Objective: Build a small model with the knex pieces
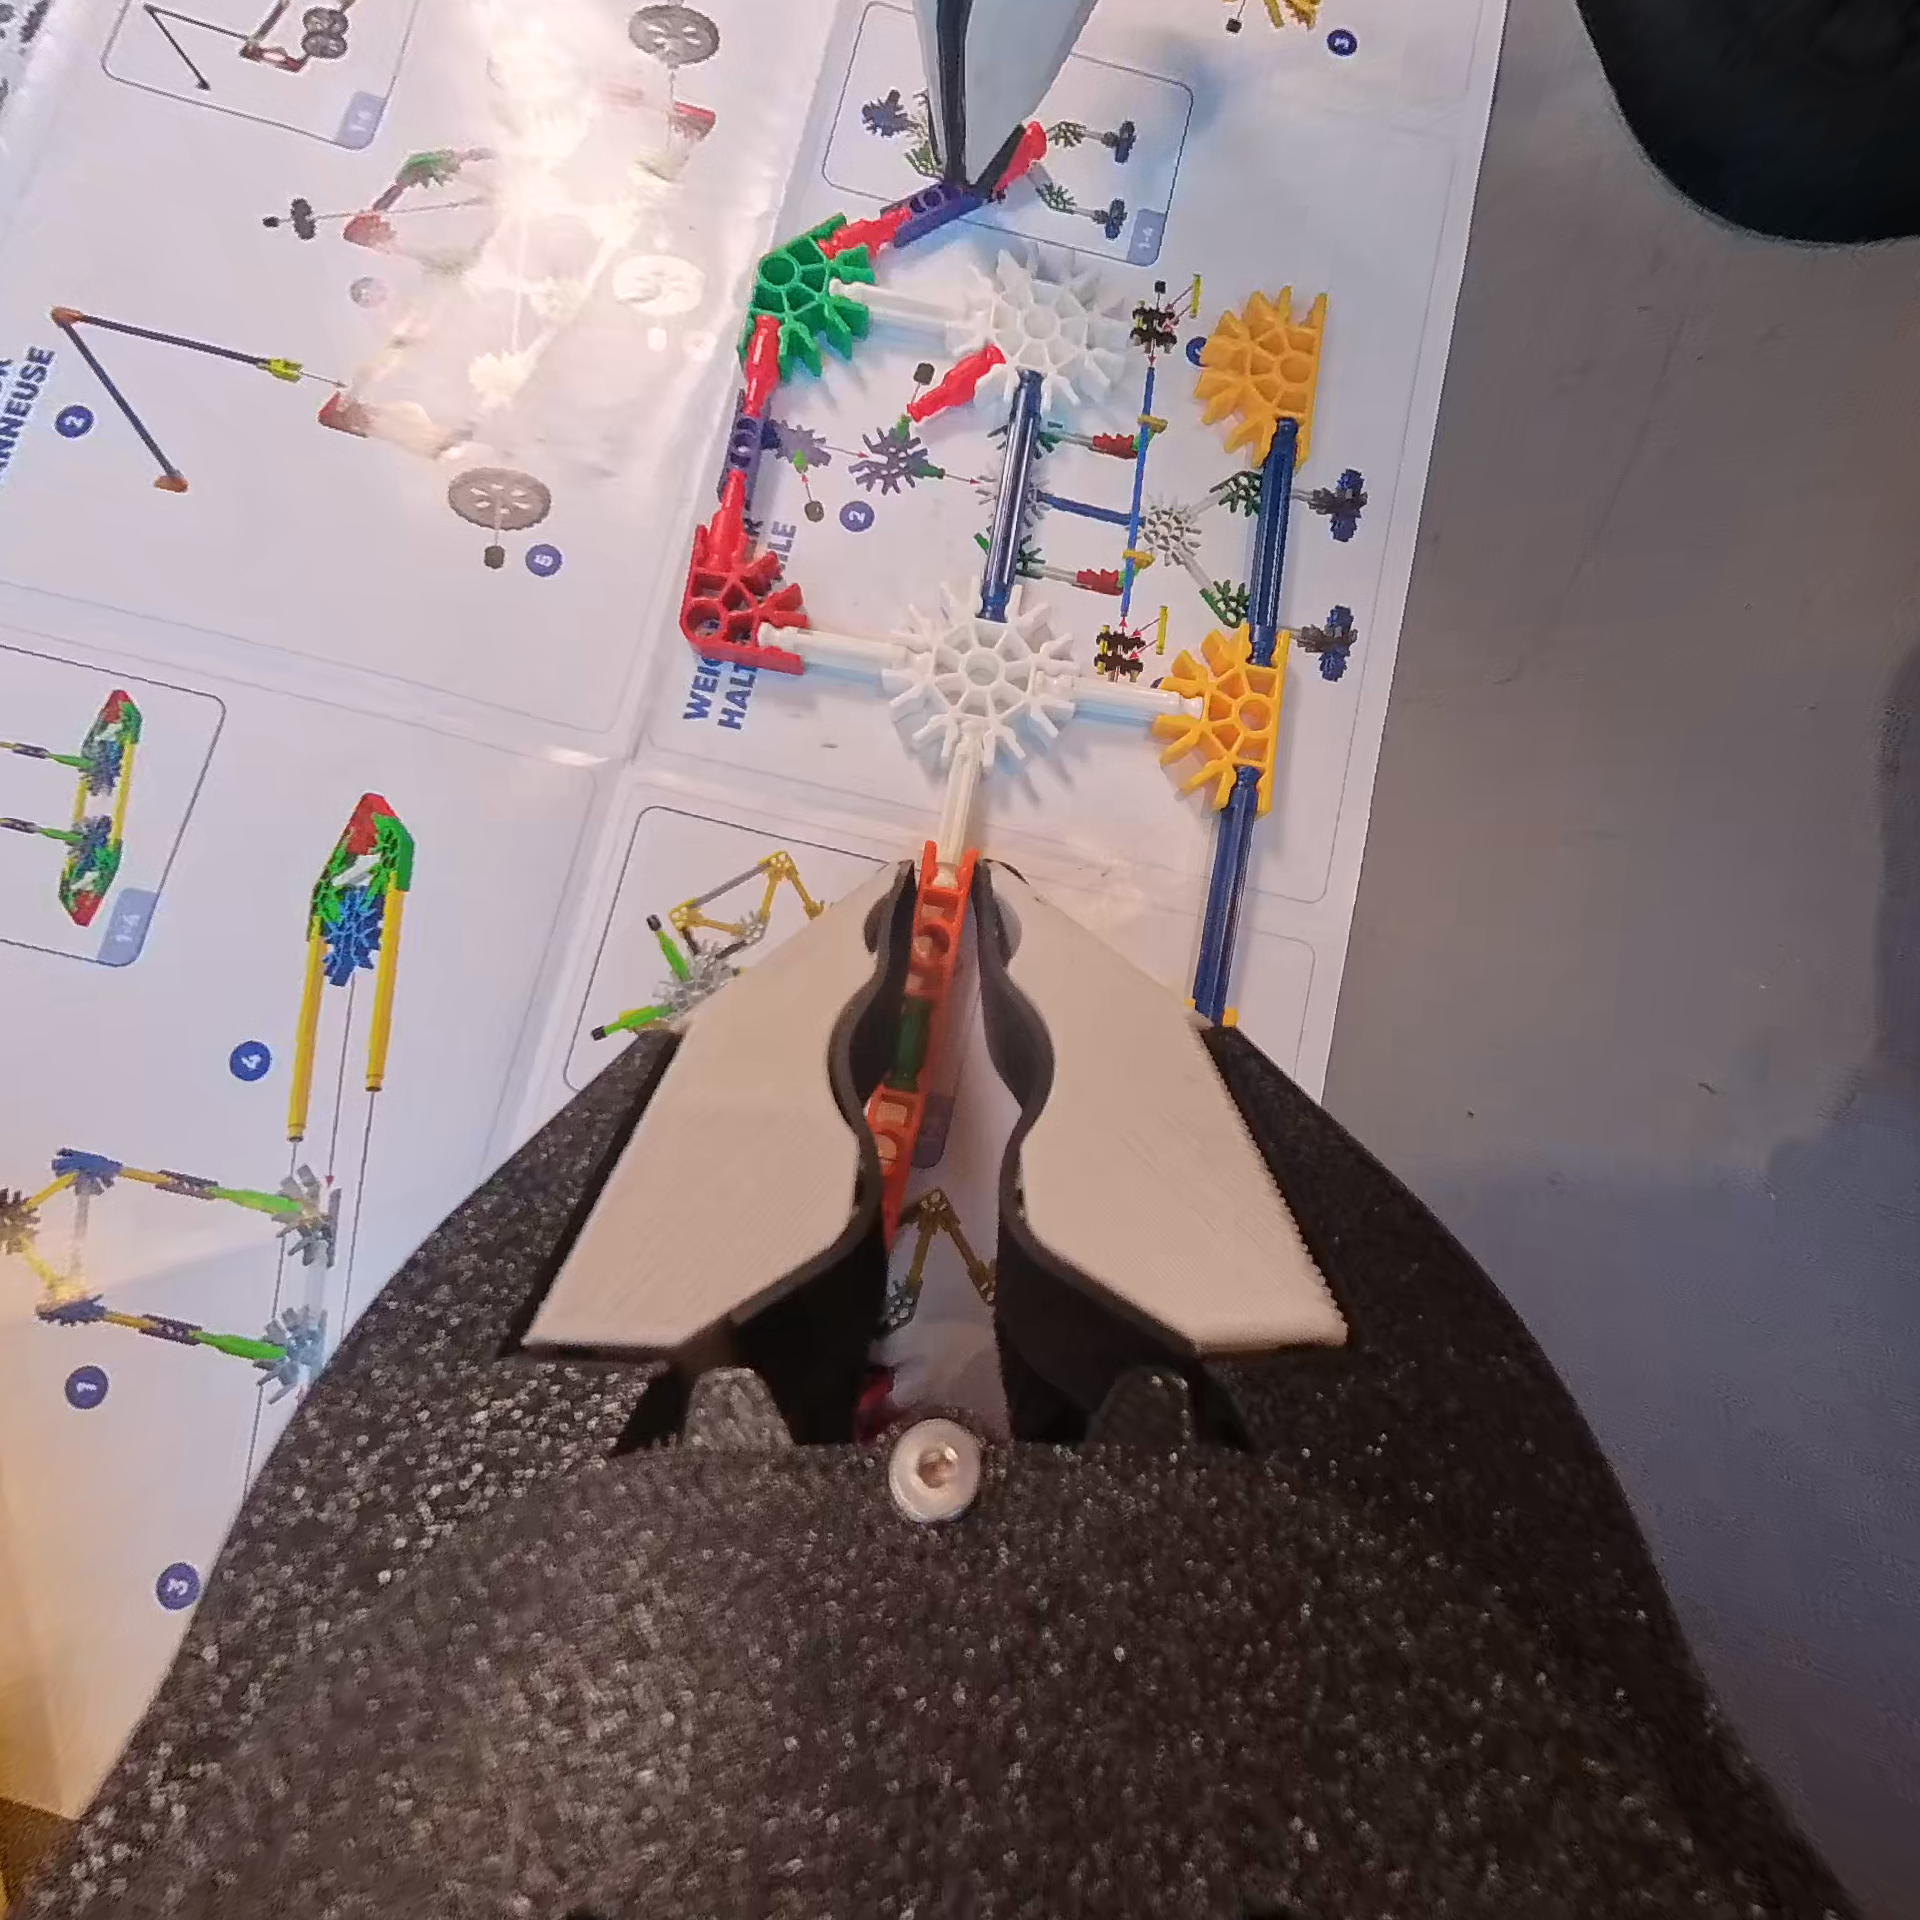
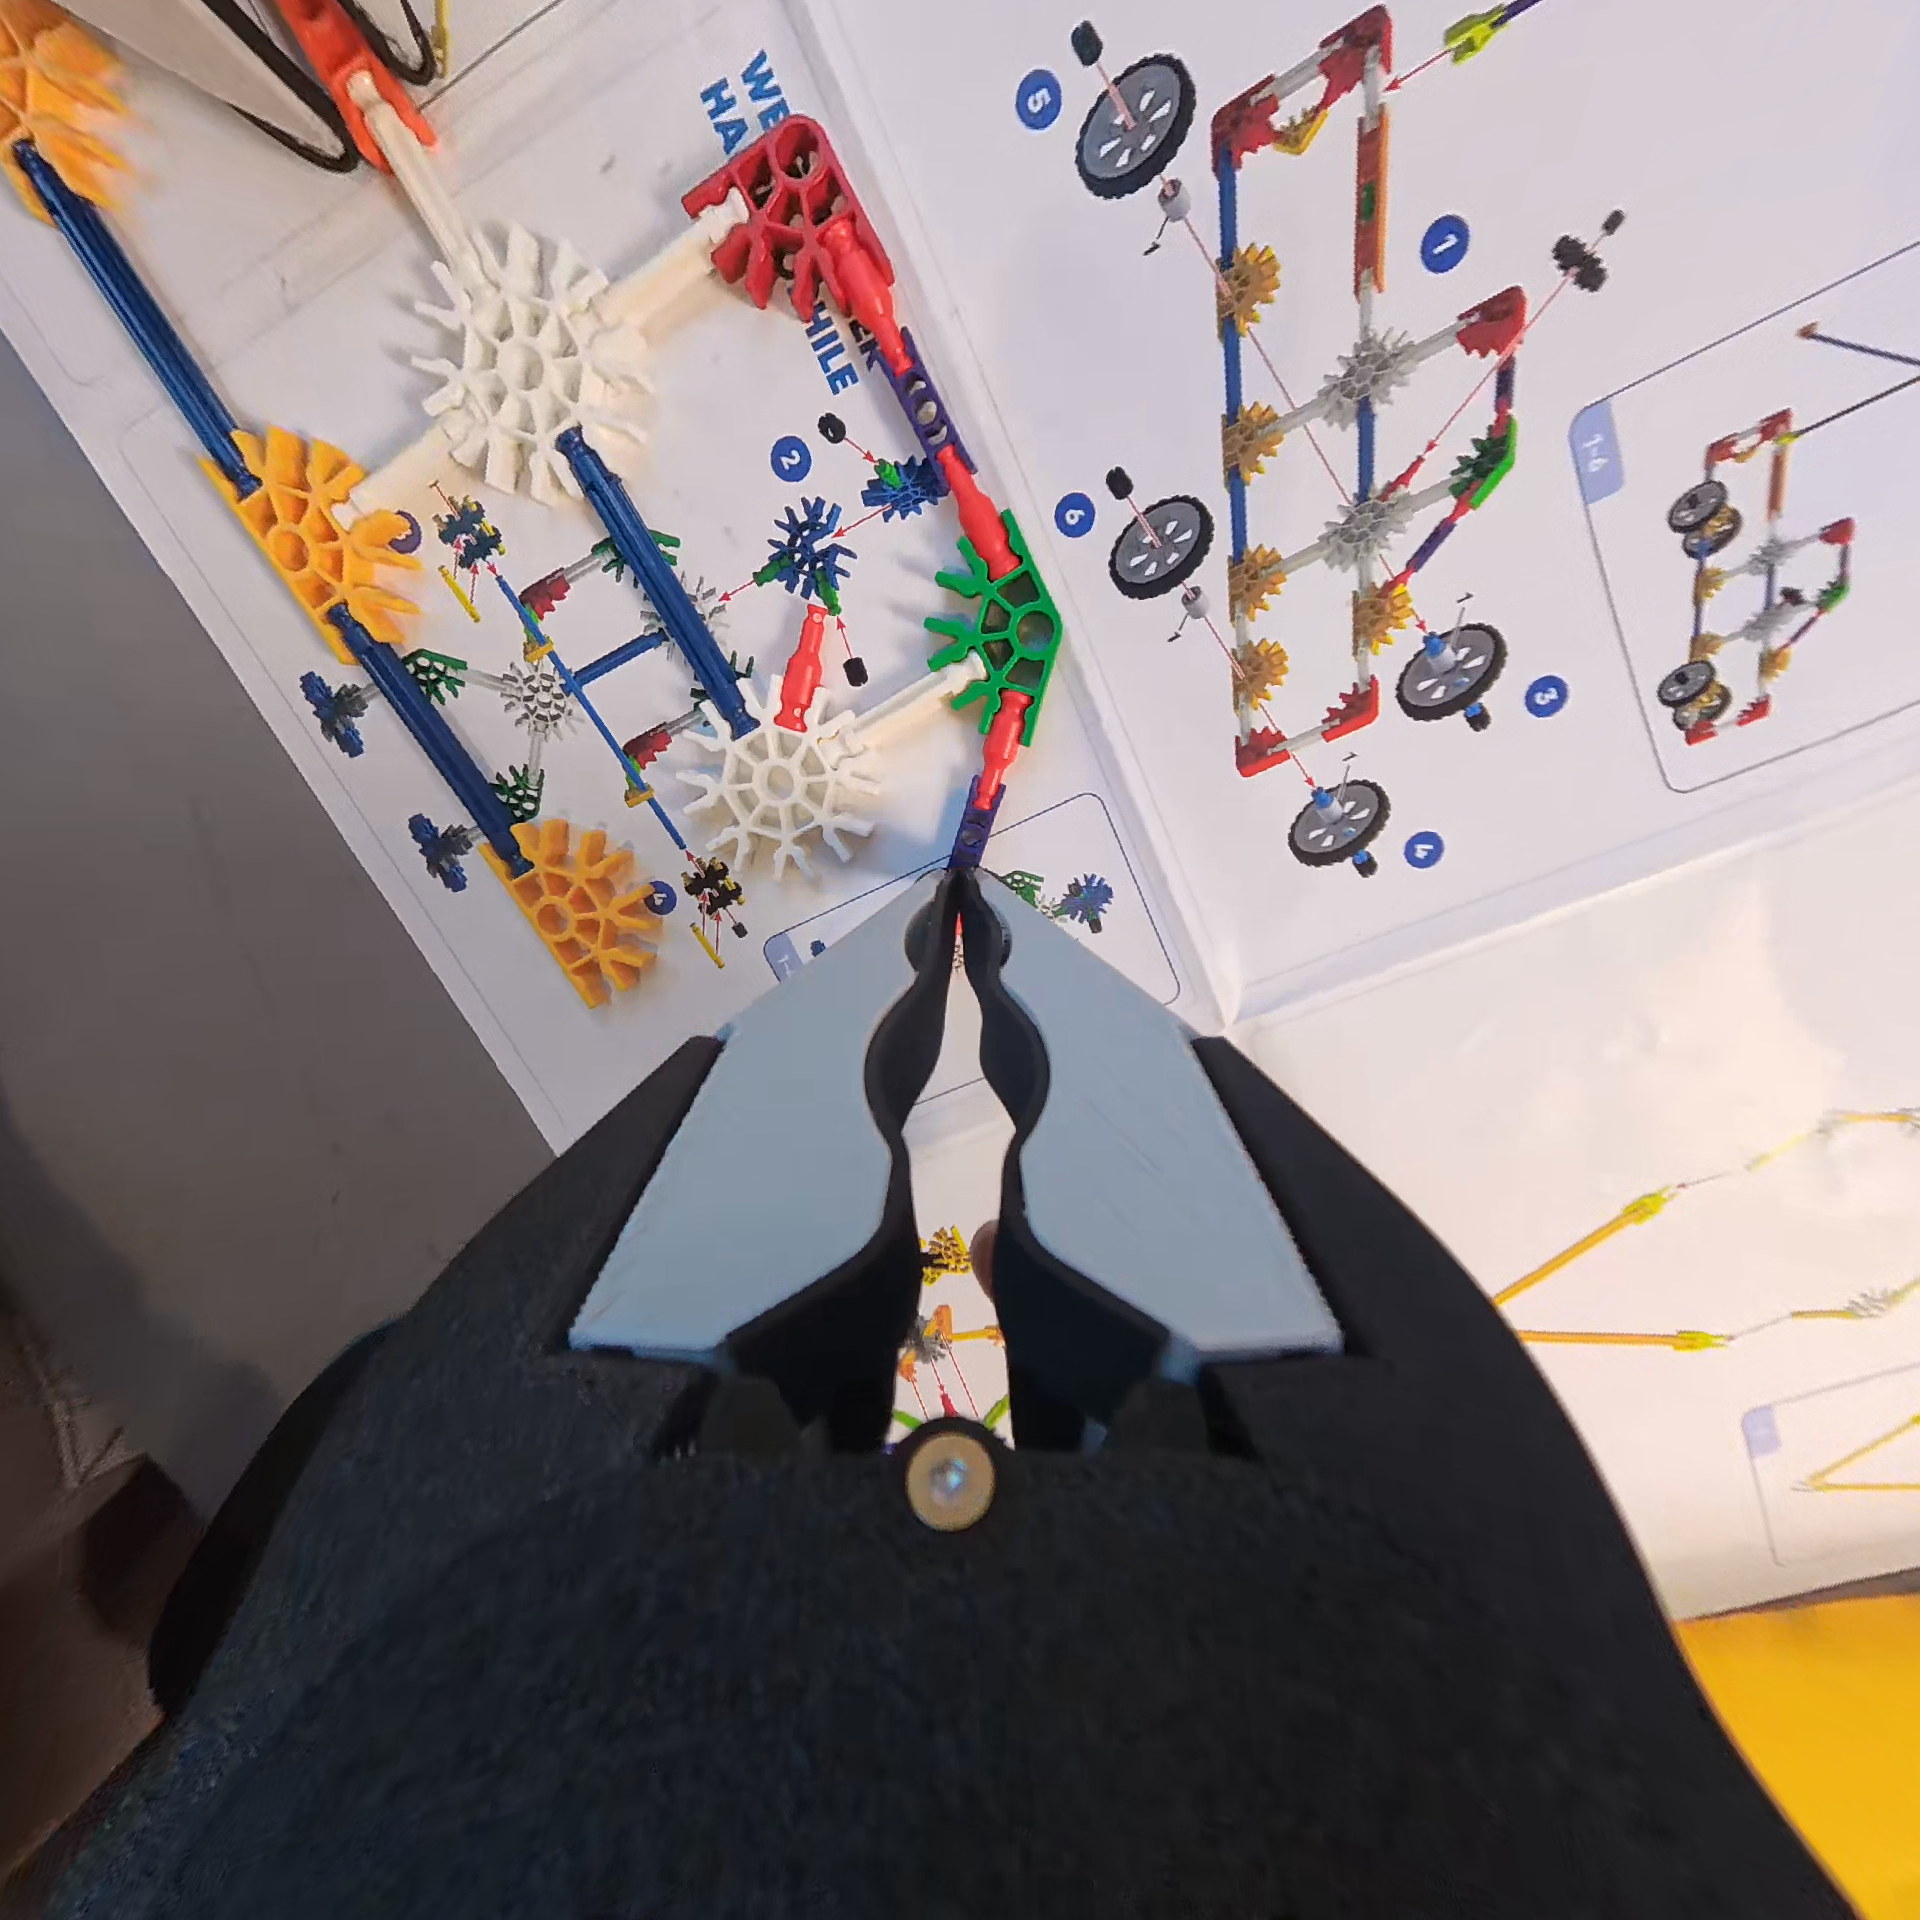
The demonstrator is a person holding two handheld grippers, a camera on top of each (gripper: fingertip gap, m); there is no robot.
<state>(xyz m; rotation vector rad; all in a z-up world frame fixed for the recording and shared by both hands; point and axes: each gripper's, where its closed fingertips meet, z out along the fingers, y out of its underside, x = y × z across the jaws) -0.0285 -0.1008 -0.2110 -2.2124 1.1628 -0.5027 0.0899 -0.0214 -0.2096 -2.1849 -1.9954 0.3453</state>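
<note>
A flat construction-toy frame of rods and connectors lies on a printed instruction sheet (image 1: 416, 623). My left gripper (image 1: 940, 883) is shut on an orange connector (image 1: 933, 935). A white rod (image 1: 961, 800) joins it to a white snowflake connector (image 1: 982, 670). My right gripper (image 2: 958, 883) is shut on a purple connector (image 2: 974, 826) at the frame's far end. A short red rod (image 2: 1003, 743) links that to a green connector (image 2: 1003, 623). The right gripper also shows at the top of the left wrist view (image 1: 961, 171).
The frame also has a red corner connector (image 1: 732, 603), yellow connectors (image 1: 1231, 717) and long blue rods (image 1: 1268, 540). Grey tabletop (image 1: 1662, 831) lies beside the sheet. A pale wooden block (image 1: 42, 1558) is at lower left, and a yellow surface (image 2: 1818, 1714) at lower right. About 15 cm separates my left fingertips from my right.
</note>
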